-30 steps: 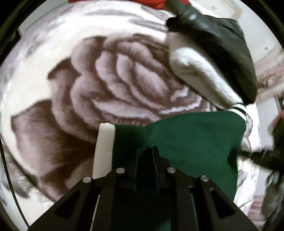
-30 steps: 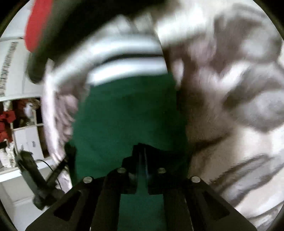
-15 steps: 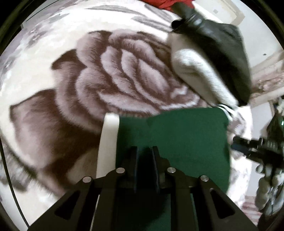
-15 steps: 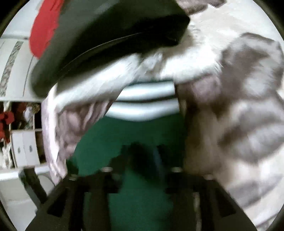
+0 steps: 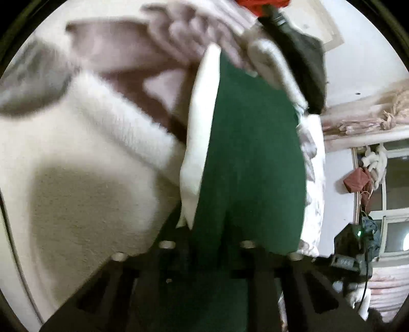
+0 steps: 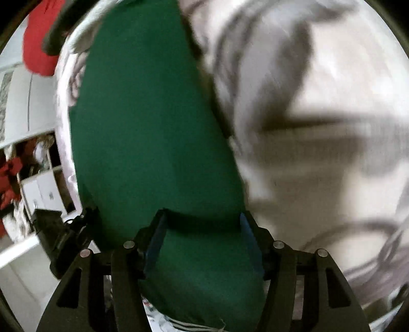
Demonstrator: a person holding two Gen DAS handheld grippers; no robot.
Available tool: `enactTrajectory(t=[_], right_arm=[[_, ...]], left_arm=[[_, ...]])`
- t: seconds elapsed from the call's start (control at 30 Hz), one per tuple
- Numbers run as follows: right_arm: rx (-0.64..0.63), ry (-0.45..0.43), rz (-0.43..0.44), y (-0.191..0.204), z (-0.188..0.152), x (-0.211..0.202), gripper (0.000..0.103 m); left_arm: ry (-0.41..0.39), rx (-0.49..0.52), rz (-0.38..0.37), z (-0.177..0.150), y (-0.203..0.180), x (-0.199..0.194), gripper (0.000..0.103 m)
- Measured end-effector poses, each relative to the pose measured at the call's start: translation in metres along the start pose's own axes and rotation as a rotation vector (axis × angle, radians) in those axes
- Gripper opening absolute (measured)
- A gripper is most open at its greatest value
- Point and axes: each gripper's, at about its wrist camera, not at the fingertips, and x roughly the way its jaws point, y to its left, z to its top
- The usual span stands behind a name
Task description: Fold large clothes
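A dark green garment (image 5: 250,158) with a white panel (image 5: 202,127) along its left side lies on a fluffy blanket with a grey-brown rose print (image 5: 84,158). My left gripper (image 5: 207,245) sits low over the garment's near end; green cloth runs between its fingers, and motion blur hides whether the jaws are shut. In the right wrist view the same green garment (image 6: 153,127) stretches away from my right gripper (image 6: 202,224), whose jaws stand wide apart over the cloth without pinching it. A striped cuff (image 6: 189,325) shows below the gripper.
A black and grey-white jacket (image 5: 301,63) and a red garment (image 5: 260,5) lie beyond the green one. The blanket's edge (image 5: 314,178) runs along the right, with a window (image 5: 393,204) and room clutter past it. White shelves (image 6: 38,184) stand at left in the right wrist view.
Both grippers have drawn back toward the near end, so the green garment now stretches out long ahead. My right gripper has opened and let go of the cloth.
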Motion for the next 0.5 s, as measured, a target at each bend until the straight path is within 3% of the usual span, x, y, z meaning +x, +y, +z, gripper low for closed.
enactTrajectory(t=[0.07, 0.17, 0.27, 0.3, 0.33, 0.4, 0.5], right_arm=[[0.012, -0.041, -0.019, 0.002, -0.015, -0.002, 0.061], [0.039, -0.07, -0.036, -0.006, -0.036, -0.009, 0.061], [0.053, -0.079, -0.045, -0.012, -0.064, -0.01, 0.061], [0.054, -0.079, -0.038, -0.019, -0.067, -0.016, 0.061], [0.059, -0.076, -0.027, -0.025, -0.079, -0.015, 0.061], [0.079, -0.06, -0.013, -0.039, -0.099, -0.015, 0.064], [0.089, -0.028, 0.005, -0.058, -0.129, -0.012, 0.064]], left_arm=[[-0.015, 0.01, -0.018, 0.005, 0.006, -0.009, 0.008], [0.054, -0.067, -0.079, 0.009, 0.038, 0.015, 0.009], [0.105, -0.053, -0.142, 0.008, 0.033, 0.004, 0.018], [0.122, -0.055, -0.139, 0.005, 0.032, -0.004, 0.025], [0.131, -0.055, -0.134, 0.001, 0.032, -0.01, 0.038], [0.135, -0.044, -0.085, -0.015, 0.032, -0.03, 0.051], [0.106, -0.004, 0.016, -0.061, 0.029, -0.06, 0.051]])
